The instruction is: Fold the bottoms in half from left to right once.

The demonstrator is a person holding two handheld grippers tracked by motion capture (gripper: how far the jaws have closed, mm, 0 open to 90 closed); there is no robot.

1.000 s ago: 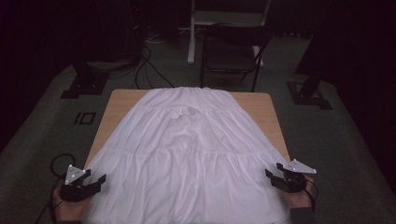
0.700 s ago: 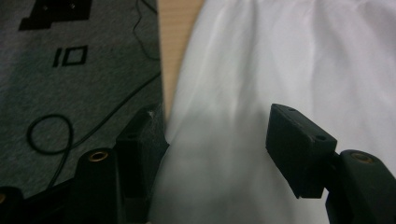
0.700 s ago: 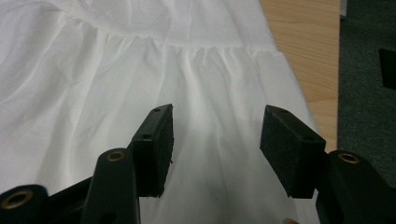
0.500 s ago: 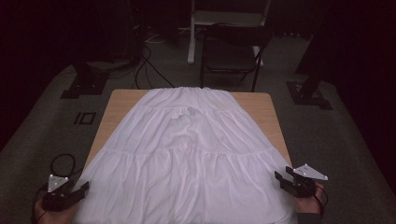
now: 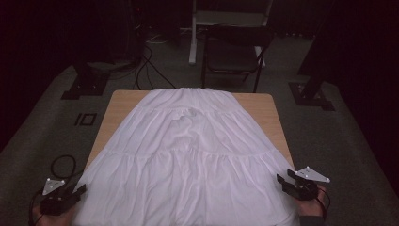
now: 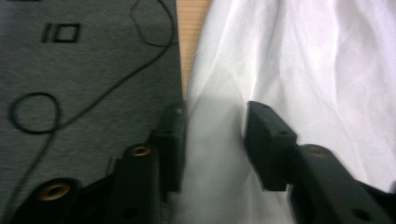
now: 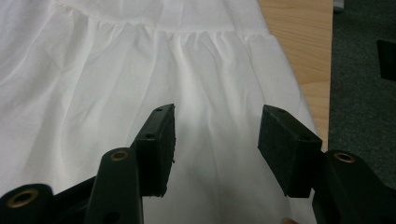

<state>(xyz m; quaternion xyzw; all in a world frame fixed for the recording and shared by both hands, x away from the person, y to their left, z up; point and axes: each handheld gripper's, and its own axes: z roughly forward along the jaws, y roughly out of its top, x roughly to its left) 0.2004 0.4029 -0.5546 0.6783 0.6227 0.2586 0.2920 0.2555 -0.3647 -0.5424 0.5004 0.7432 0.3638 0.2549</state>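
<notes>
Covering most of the wooden counter (image 5: pixel 266 110), a white tiered skirt (image 5: pixel 188 155) lay spread flat, its gathered waistband at the far edge and its wide hem hanging over the near edge toward the person; bare wood showed along the left and right sides beyond the cloth. The left claw (image 5: pixel 70 194) was held at the skirt's near left corner, off the counter's edge above the grey carpet (image 5: pixel 47 141); in the left gripper view its jaws stood apart, with the skirt's left edge seen between them and no cloth pinched. The right claw (image 5: pixel 287 182) was held at the near right corner of the hem; in the right gripper view its jaws were likewise apart over the white fabric, gripping nothing. A black folding chair (image 5: pixel 235 52) stood beyond the counter's far side; a black cable (image 6: pixel 93 88) looped on the carpet to the left.
</notes>
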